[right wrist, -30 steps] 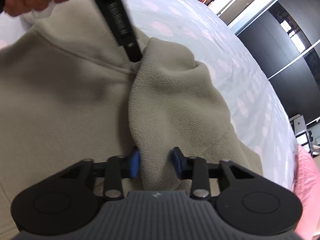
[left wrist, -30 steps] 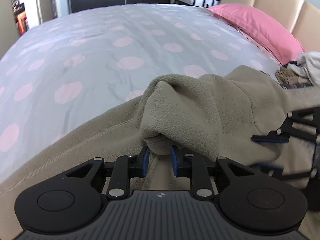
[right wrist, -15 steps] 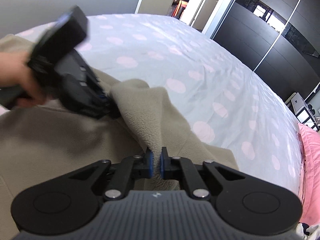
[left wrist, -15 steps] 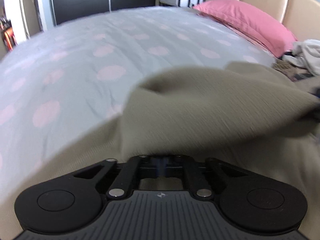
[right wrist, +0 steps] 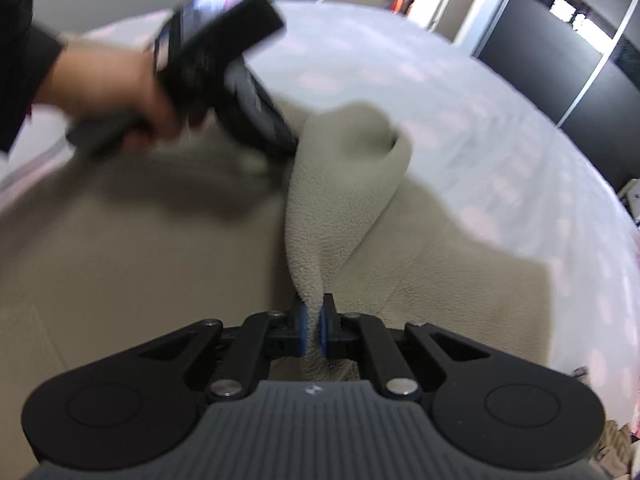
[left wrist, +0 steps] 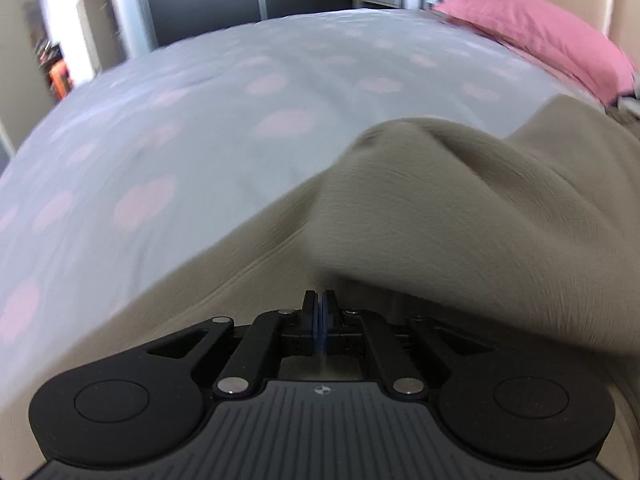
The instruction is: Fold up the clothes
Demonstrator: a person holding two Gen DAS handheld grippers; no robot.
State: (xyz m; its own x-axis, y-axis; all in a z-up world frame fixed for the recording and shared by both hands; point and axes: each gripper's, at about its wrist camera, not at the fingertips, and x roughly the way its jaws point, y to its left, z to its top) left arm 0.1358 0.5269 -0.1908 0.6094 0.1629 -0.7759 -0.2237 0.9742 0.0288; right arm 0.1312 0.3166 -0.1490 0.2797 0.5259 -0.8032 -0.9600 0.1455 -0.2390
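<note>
The left tongs (left wrist: 320, 304) are pressed together on an edge of the beige fleece garment (left wrist: 460, 216), and the right tongs (right wrist: 313, 322) pinch a ridge of the same fleece (right wrist: 348, 184) between their blue pads (right wrist: 303, 330). From each grip the cloth rises in a raised fold — the stretch between the two pairs of tongs lifts clear of the flat body of the garment, which lies spread on the pale polka-dot bedcover (left wrist: 200, 128). In the right wrist view the left tongs (right wrist: 290, 148), held by the person's hand (right wrist: 116, 88), bite the far end of that ridge.

The step in hand looks like carrying a side flap or sleeve across the garment's body. The next move probably calls for both tongs travelling together, keeping the held edge taut, then laying it flat before letting go.

A second ago both pairs stood spread around the fleece; now they are closed on it and the fold is lifted higher, with blur from motion. Beyond the garment a pink pillow (left wrist: 552, 36) rests at the headboard.
</note>
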